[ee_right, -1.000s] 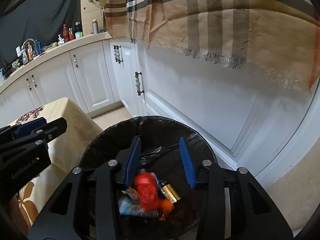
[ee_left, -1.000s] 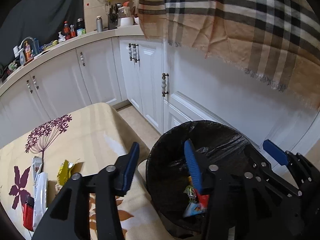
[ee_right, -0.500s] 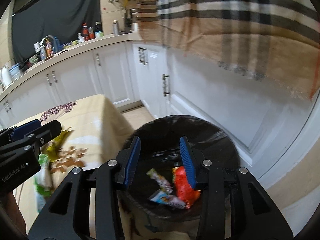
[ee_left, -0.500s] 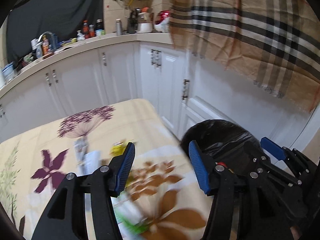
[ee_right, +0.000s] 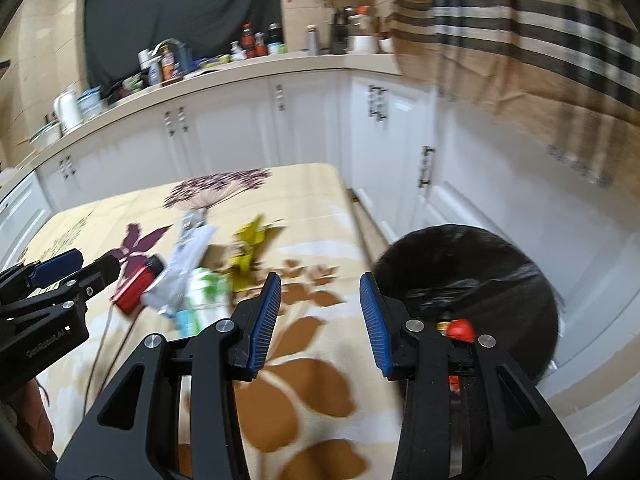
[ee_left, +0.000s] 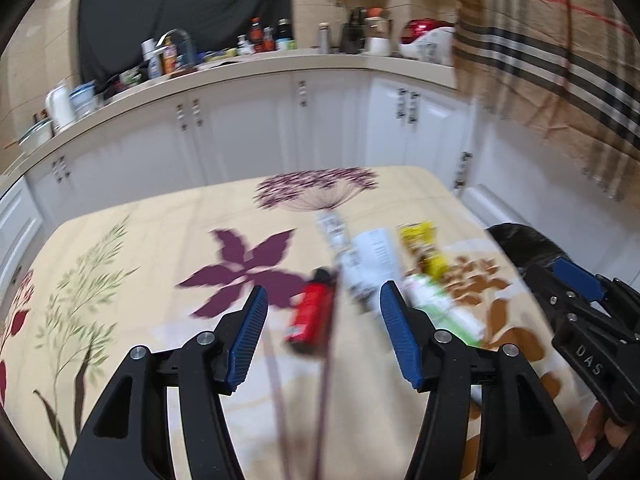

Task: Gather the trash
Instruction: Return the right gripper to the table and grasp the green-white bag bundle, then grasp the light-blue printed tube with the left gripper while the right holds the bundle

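Note:
Trash lies on the flowered tablecloth (ee_left: 140,280): a red pack (ee_left: 312,312), a white wrapper (ee_left: 372,260), a yellow wrapper (ee_left: 420,244) and a green-and-white packet (ee_left: 436,308). My left gripper (ee_left: 324,320) is open and empty, just above and before the red pack. My right gripper (ee_right: 318,312) is open and empty over the table's right edge, beside the black-lined bin (ee_right: 472,276), which holds red trash (ee_right: 460,328). The same pile shows in the right wrist view, with the red pack (ee_right: 136,284) and yellow wrapper (ee_right: 250,240).
White kitchen cabinets (ee_left: 256,132) run behind the table, with bottles and dishes on the counter (ee_left: 168,60). A plaid cloth (ee_left: 560,60) hangs at the right above the bin (ee_left: 528,240). A thin cable (ee_right: 100,344) lies on the tablecloth.
Both grippers have swung left from over the bin to over the table. The left one now faces the trash pile. Both stay open and empty.

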Demonstrator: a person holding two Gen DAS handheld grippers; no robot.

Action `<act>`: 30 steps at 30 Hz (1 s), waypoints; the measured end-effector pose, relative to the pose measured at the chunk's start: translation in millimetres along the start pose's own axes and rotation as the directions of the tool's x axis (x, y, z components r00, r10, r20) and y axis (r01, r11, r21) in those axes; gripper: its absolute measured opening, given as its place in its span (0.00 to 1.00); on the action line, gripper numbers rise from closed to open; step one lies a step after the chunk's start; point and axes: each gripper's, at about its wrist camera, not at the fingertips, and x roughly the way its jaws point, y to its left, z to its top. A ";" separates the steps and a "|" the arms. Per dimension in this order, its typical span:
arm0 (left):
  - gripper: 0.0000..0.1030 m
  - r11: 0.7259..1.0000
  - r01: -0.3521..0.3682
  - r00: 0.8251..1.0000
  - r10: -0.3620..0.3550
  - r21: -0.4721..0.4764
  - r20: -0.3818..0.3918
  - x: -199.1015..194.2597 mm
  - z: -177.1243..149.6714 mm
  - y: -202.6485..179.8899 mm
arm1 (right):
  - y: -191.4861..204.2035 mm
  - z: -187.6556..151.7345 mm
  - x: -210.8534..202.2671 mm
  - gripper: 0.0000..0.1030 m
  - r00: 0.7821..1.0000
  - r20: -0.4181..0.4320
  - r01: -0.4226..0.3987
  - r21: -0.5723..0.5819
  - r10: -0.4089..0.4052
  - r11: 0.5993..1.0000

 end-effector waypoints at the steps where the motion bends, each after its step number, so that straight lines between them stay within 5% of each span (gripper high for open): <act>1: 0.56 1.000 -0.012 1.000 0.012 -0.010 -0.003 -0.5 -2.6 7.5 | 6.2 -0.7 0.9 0.39 1.000 -0.005 -0.008 -0.010 0.008 1.000; 15: 0.56 0.989 -0.093 0.995 0.089 -0.119 -0.043 0.5 -23.6 77.3 | 62.0 -7.7 34.7 0.39 0.987 -0.144 -0.081 -0.099 0.067 0.992; 22: 0.56 0.988 -0.079 0.996 0.072 -0.134 -0.055 3.4 -28.3 82.2 | 63.4 -9.9 49.3 0.42 0.973 -0.217 -0.098 -0.094 0.076 0.991; 24: 0.56 0.988 -0.076 0.996 0.069 -0.136 -0.058 4.5 -29.4 82.8 | 63.5 -10.7 48.5 0.33 0.973 -0.216 -0.104 -0.091 0.083 0.990; 30: 0.56 0.989 -0.066 0.996 0.058 -0.135 -0.065 6.0 -29.3 78.7 | 65.2 -12.5 42.0 0.31 0.974 -0.206 -0.115 -0.101 0.093 0.988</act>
